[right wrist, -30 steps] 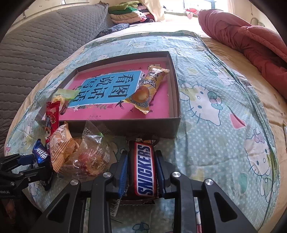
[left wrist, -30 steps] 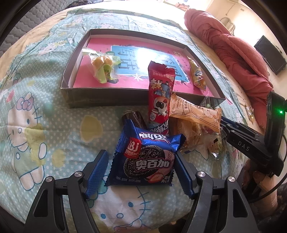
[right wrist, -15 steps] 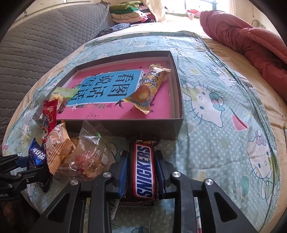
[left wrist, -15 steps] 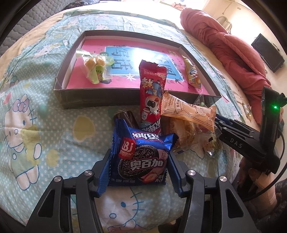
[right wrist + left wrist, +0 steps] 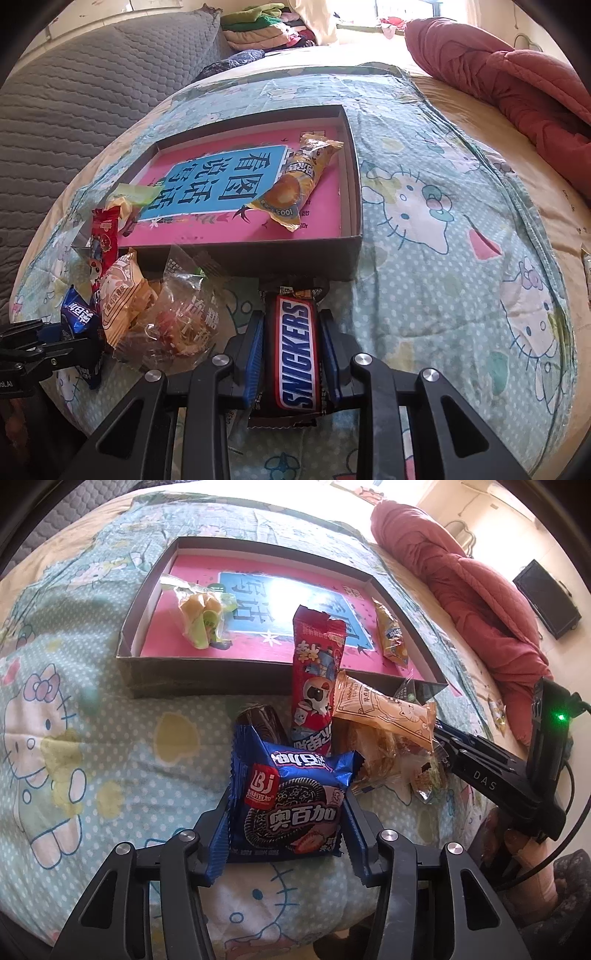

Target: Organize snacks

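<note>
**Both grippers loaded, box straight ahead**

My left gripper [image 5: 286, 825] has just been closing its jaws, and its blue pads now press on both side edges of the blue sandwich-cookie packet [image 5: 290, 801], which lies on the Hello Kitty bedsheet [image 5: 74, 716] with its far end fanned toward the pile. My right gripper [image 5: 291, 356] is clamped on the Snickers bar [image 5: 298, 350]; the bar's long axis runs along the fingers and points at the near wall of the cardboard box [image 5: 258, 258].

What the next move turns on, as I judge it: the box lies directly beyond both grippers, across its near wall. The Snickers bar's far end sits just beside that wall, so my right hand is the nearer one and needs mostly a lift and a short push forward. The cookie packet is further back, with a red stick packet [image 5: 317, 675] leaning on the wall and a dark wrapped snack [image 5: 260, 722] between it and the box, so my left hand must clear those first.

Already in the box: a yellow cake packet [image 5: 299, 182] and a green-and-yellow pastry packet [image 5: 203, 622]. A tan packet [image 5: 384, 710] and clear-wrapped snacks [image 5: 181, 317] wait outside.
</note>
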{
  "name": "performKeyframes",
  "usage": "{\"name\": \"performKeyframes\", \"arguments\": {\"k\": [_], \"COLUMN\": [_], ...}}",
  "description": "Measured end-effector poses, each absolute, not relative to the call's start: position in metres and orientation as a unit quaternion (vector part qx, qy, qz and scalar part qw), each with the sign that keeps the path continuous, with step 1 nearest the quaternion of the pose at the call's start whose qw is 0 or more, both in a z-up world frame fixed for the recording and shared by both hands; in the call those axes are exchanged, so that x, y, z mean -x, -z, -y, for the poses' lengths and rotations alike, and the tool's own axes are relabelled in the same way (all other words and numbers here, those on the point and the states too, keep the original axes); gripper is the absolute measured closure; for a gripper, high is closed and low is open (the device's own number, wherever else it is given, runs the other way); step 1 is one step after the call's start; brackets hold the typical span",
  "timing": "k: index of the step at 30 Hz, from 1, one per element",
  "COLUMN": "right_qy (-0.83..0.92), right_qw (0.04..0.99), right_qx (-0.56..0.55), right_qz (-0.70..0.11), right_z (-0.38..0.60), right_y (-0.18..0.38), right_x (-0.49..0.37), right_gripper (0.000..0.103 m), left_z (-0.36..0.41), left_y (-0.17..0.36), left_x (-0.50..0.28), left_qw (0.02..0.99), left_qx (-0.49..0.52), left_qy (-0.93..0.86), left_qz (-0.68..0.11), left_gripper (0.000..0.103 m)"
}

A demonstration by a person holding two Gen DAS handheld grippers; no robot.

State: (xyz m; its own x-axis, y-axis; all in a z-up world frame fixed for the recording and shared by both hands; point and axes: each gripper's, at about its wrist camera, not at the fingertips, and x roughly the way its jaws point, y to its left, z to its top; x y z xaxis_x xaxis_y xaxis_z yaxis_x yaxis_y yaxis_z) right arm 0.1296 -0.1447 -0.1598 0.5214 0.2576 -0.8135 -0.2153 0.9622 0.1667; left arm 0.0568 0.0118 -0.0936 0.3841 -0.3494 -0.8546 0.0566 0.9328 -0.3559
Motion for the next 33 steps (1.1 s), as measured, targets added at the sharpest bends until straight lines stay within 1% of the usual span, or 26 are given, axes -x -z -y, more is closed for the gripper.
{"name": "performKeyframes", "arguments": {"k": [18,33], "right_qy": [-0.127,-0.141], "right_qw": [0.878,0.887], "right_qx": [-0.033,-0.075], "right_qz": [-0.460,-0.434], "right_z": [0.149,0.156], "right_y": [0.144,0.119], "right_x": [-0.122,-0.117], "right_gripper": [0.074,0.074], "left_z": [-0.028,-0.029], "left_y": [0.071,0.046], "left_x": [-0.047,-0.038], "left_qw": [0.833,0.857], "left_qx": [0.147,0.131], "left_qy": [0.119,0.110], "left_qz": [-0.520,-0.487], "left_gripper": [0.049,0.049]}}
